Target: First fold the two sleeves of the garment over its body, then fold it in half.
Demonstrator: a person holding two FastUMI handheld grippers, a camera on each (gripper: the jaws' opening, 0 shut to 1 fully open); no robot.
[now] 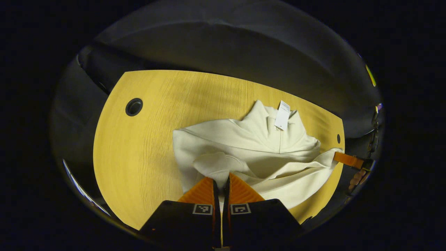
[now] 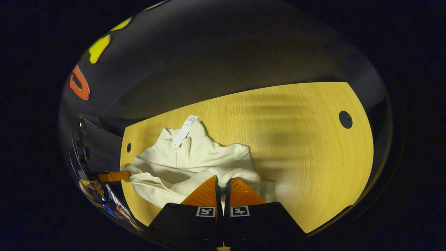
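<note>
A cream garment with a stand-up collar and a white tag lies bunched on the yellow wooden table. In the left gripper view my left gripper is shut on a fold of its fabric near the front edge. At the far right of that view the other gripper's finger pinches a stretched corner of the cloth. In the right gripper view my right gripper is shut on the garment, and the left gripper's finger holds the cloth at the table's left edge.
The table has round cable holes near its corners and a smaller hole by the garment. Dark cloth walls surround it. A hand shows past the table's right edge.
</note>
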